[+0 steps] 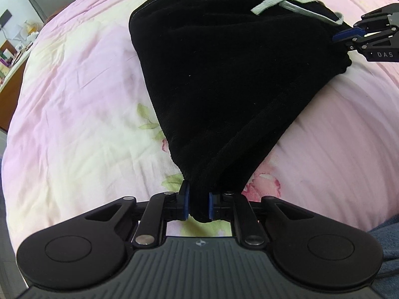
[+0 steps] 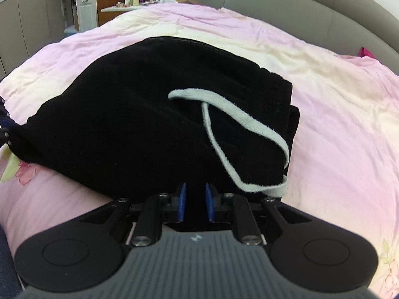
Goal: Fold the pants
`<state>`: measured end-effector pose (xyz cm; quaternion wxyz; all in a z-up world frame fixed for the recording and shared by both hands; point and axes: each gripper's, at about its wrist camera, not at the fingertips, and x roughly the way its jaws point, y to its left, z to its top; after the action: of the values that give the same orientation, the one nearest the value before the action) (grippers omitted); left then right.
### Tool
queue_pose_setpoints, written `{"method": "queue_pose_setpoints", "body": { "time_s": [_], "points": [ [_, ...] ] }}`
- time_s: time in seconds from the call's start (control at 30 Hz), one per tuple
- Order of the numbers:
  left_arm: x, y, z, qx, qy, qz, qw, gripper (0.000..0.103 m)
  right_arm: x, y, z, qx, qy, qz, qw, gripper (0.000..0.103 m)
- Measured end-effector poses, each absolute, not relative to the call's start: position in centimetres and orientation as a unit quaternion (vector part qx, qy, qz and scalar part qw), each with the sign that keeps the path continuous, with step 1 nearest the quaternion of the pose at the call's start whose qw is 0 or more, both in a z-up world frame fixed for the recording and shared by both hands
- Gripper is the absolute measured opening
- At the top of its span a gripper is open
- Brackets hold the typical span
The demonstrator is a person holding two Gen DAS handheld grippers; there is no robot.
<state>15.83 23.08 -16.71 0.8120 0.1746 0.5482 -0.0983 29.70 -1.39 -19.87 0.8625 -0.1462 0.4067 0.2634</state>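
You have the black pants already doubled into a thick bundle on the pink bedspread, each near corner pinched in narrow jaws of your left gripper and right gripper, so probably one last fold and smoothing remain

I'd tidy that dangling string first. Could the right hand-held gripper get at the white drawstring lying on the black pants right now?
Probably not yet: the right hand-held gripper is clamped on the black corduroy pants. The flat white drawstring lies uncovered just beyond it, so it must let go first.
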Motion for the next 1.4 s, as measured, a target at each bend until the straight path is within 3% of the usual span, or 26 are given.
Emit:
{"method": "queue_pose_setpoints", "body": {
  "time_s": [0.17,0.33,0.4,0.47,0.73,0.8,1.03,1.13,1.4],
  "points": [
    [14.6,22.1,-12.7,0.217,0.535,-0.090,0.811,0.015,29.0,-2.8,-17.0,-0.124,0.423,0.257,0.860,0.015],
    [12.5,22.5,-4.9,0.240,0.492,-0.062,0.834,0.021,26.9,-4.5,-10.6,-0.120,0.376,0.262,0.881,0.044],
    [11.7,22.9,-0.7,0.232,0.468,-0.049,0.852,0.026,25.6,-5.0,-7.3,-0.132,0.342,0.245,0.898,0.071],
    [10.8,23.1,3.3,0.227,0.441,-0.026,0.868,0.033,23.9,-5.4,-4.1,-0.145,0.305,0.229,0.913,0.079],
    [4.5,21.6,14.3,0.127,0.299,0.010,0.946,0.065,16.6,-8.6,5.2,-0.089,0.244,0.238,0.936,0.092],
    [2.8,20.2,15.3,0.117,0.252,0.028,0.960,0.073,14.3,-9.5,6.5,-0.069,0.230,0.238,0.941,0.094],
    [-3.4,15.1,13.9,0.084,0.139,0.117,0.980,0.085,5.5,-12.2,8.2,-0.054,0.174,0.191,0.965,0.097],
    [-4.8,13.3,12.4,0.079,0.135,0.133,0.979,0.098,2.5,-13.3,7.7,-0.030,0.162,0.173,0.971,0.097],
    [-4.9,11.9,6.9,0.032,0.220,0.131,0.966,0.099,-0.9,-12.9,4.0,-0.017,0.183,0.160,0.970,0.098]
  ]
}}
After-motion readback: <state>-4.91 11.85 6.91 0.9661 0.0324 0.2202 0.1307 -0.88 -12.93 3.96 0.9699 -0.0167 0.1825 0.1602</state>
